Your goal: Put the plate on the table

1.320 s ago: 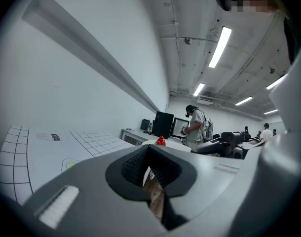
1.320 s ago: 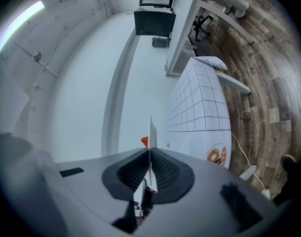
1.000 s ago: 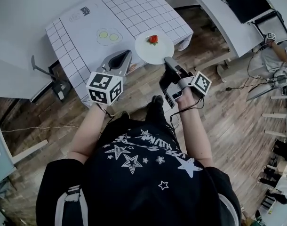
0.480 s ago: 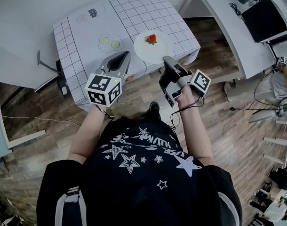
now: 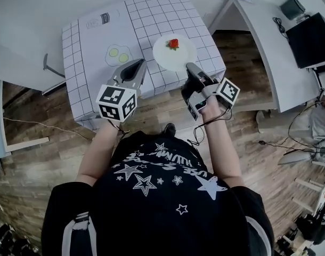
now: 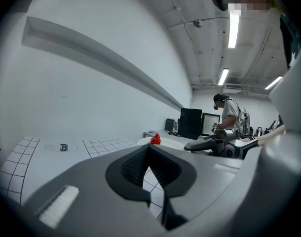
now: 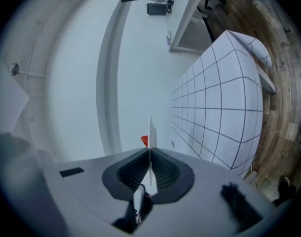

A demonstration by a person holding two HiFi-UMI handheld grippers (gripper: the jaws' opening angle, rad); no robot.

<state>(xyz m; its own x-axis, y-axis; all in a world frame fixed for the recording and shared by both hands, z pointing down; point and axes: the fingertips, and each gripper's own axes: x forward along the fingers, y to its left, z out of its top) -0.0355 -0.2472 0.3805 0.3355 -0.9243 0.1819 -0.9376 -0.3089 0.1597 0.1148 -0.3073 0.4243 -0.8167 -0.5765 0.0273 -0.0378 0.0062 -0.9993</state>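
A round white plate [image 5: 174, 53] carries a red strawberry [image 5: 173, 44]. My right gripper [image 5: 190, 66] is shut on the plate's near rim and holds it over the front right part of the white gridded table [image 5: 152, 15]. Whether the plate touches the cloth I cannot tell. In the right gripper view the plate [image 7: 152, 139] shows edge-on between the pads of the right gripper [image 7: 150, 154], with the strawberry [image 7: 144, 140] behind it. My left gripper [image 5: 138, 64] is shut and empty, hovering over the table's front edge left of the plate. In the left gripper view the left gripper [image 6: 148, 148] points at the strawberry [image 6: 155, 139].
A printed picture of two fried eggs [image 5: 118, 54] lies on the table left of the plate. A white desk [image 5: 263, 31] with a dark monitor [image 5: 311, 36] stands at the right. Wooden floor surrounds the table. A person [image 6: 232, 117] stands by monitors far off.
Both grippers and the plate have moved forward over the table; the plate hung at the table's near edge before and is now above the cloth. Both grippers stay shut.
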